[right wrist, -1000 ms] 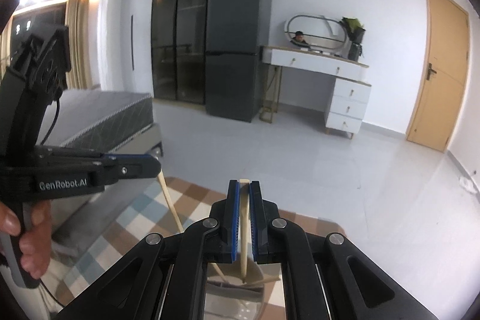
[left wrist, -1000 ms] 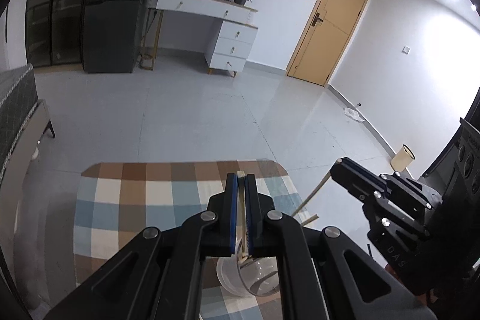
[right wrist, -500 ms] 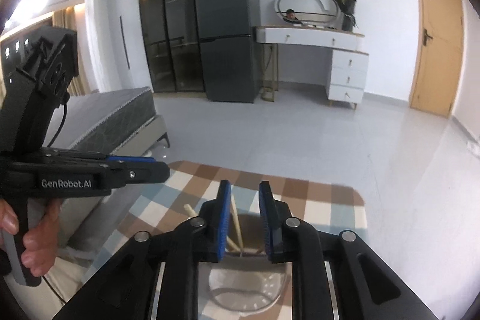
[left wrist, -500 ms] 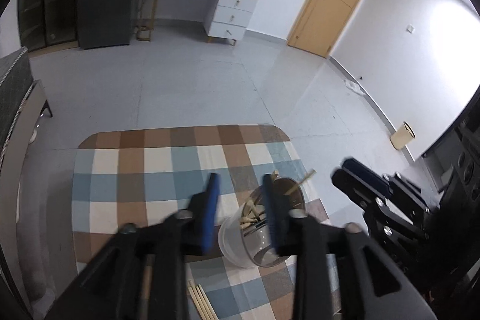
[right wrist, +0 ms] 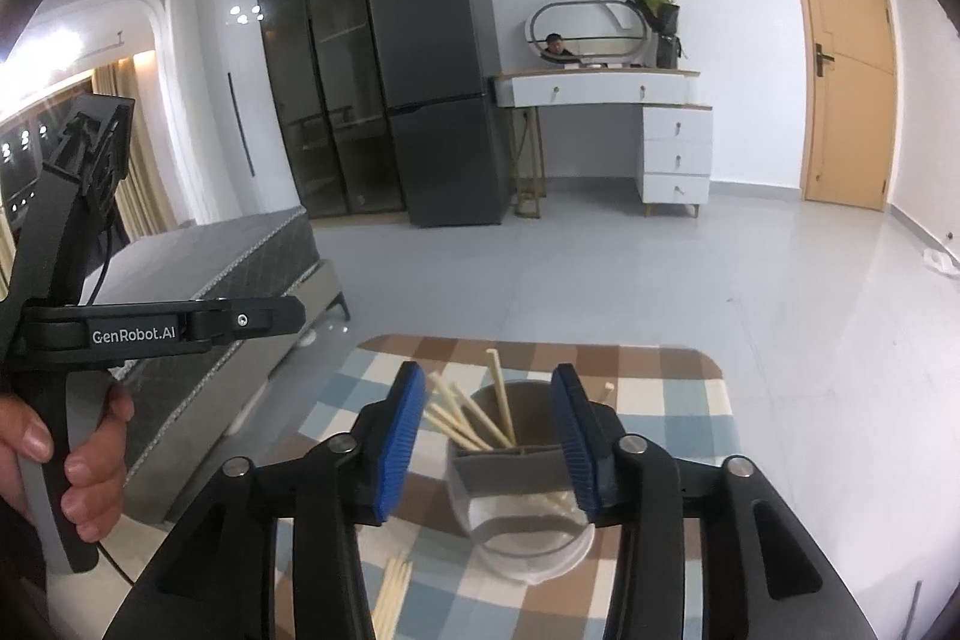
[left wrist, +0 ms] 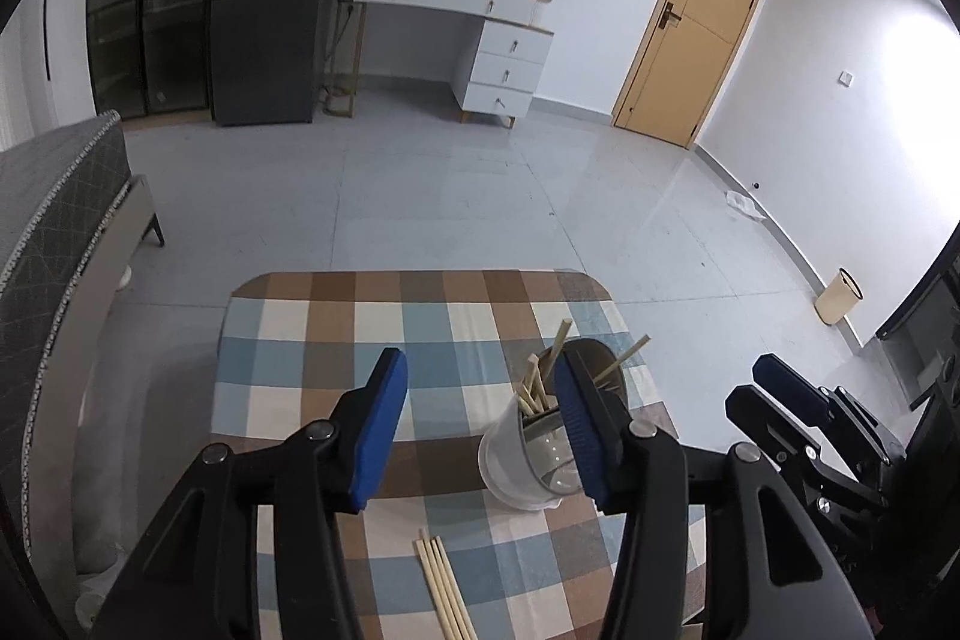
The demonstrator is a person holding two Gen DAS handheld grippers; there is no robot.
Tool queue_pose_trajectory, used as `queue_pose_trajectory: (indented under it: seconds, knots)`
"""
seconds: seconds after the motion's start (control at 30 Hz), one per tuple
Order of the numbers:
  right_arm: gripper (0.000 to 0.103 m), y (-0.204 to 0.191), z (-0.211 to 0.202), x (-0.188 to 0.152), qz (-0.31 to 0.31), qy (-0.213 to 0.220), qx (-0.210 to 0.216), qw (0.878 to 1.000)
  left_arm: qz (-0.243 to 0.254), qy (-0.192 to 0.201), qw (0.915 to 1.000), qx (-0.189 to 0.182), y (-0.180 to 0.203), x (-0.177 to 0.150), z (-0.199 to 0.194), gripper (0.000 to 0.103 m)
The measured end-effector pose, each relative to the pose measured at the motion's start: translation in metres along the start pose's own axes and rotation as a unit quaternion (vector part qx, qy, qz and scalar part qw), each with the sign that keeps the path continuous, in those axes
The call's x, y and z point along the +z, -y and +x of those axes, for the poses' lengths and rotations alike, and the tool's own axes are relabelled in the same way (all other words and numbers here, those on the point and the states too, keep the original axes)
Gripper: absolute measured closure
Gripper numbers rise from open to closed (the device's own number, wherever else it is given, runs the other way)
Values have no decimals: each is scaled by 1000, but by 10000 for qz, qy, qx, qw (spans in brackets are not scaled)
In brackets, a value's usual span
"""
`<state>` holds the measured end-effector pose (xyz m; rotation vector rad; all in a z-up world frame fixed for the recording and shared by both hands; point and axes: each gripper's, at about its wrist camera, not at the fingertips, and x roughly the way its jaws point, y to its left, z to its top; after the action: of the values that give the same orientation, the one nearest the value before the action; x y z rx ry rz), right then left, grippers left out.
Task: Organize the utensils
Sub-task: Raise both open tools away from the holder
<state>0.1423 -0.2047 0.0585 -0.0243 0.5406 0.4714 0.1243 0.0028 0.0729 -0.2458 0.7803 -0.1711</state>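
A clear plastic cup [left wrist: 522, 466] with a grey divider stands on the checked tablecloth [left wrist: 312, 340] and holds several wooden chopsticks [left wrist: 543, 379]. It also shows in the right wrist view [right wrist: 522, 508], with its chopsticks [right wrist: 474, 418] leaning left. My left gripper [left wrist: 477, 427] is open and empty above the table, its right finger beside the cup. My right gripper [right wrist: 489, 436] is open and empty, its jaws either side of the cup from above. Loose chopsticks [left wrist: 444, 586] lie on the cloth near me and also show in the right wrist view [right wrist: 393, 598].
The small table ends at a rounded far edge [left wrist: 420, 274]; beyond it is bare grey floor. A grey bed [left wrist: 54, 220] stands at the left. The right gripper's body [left wrist: 804, 436] sits at the table's right side.
Both grippers have opened and let their chopsticks drop into the cup. Both have drawn back and up a little from the cup.
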Motion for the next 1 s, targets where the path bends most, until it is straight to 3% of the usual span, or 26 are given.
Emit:
queue_pose_trajectory:
  seconds: [0.13, 0.33, 0.57, 0.73, 1.0]
  knots:
    - [44, -10, -21, -4, 73, 216, -59, 9997, 8, 172, 9998, 27, 2, -8, -15, 43]
    - [27, -27, -46, -13, 154, 488, -176, 9985, 149, 321, 9988, 329, 3, -25, -31, 40]
    - [24, -43, -63, -33, 290, 585, -350, 9973, 107, 375, 9982, 449, -4, -45, -43, 39]
    - [17, -53, -74, -50, 338, 758, -401, 9957, 89, 530, 9971, 545, -8, -60, -49, 24]
    - [7, -69, -75, -78, 340, 867, -453, 9946, 119, 710, 9951, 671, -15, -82, -51, 21]
